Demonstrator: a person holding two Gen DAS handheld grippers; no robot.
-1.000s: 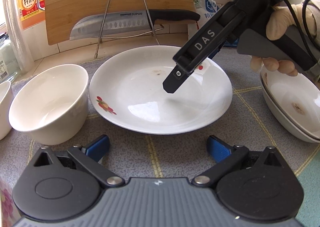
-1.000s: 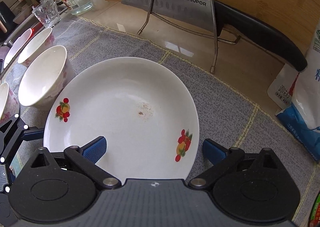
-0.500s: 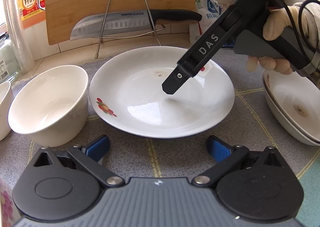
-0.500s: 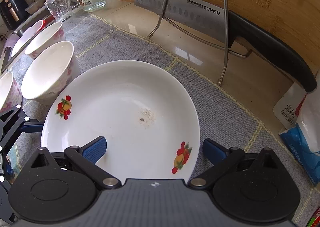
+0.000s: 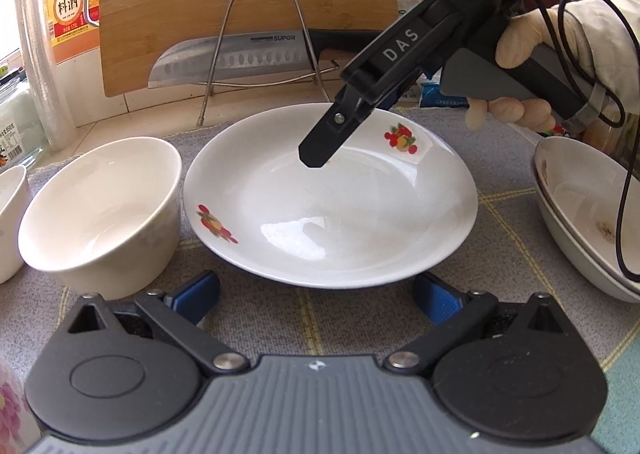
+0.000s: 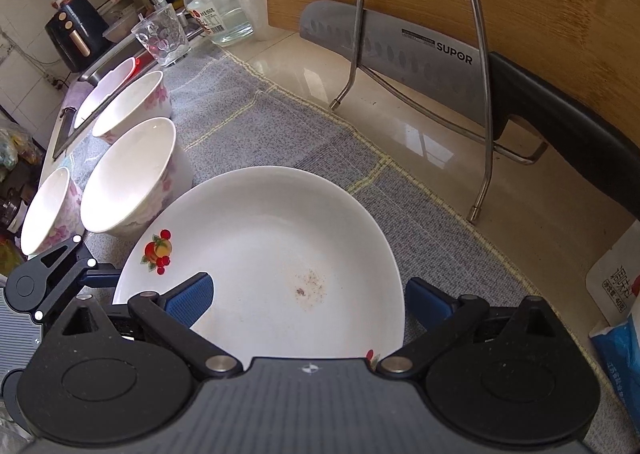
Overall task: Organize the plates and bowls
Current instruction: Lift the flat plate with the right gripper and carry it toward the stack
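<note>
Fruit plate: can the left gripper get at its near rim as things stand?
Probably yes. The left gripper is open, just short of the plate's near rim, with only bare mat between. The right gripper hangs over the far side.

A: What sits straight ahead of the left tongs (image 5: 316, 294)?

B: A white plate (image 5: 332, 230) with fruit decals, on the grey mat (image 5: 360, 318); the blue pads stand wide apart, just short of its near rim.

A: And above it?

B: The right tongs (image 5: 320, 157) reach down over the plate's far half, held by a gloved hand (image 5: 516, 73).

A: Neighbours?

B: A white bowl (image 5: 100, 213) just left of the plate, stacked dishes (image 5: 576, 213) at right, a knife (image 5: 240, 57) in the wire rack (image 5: 260, 49) behind.
</note>
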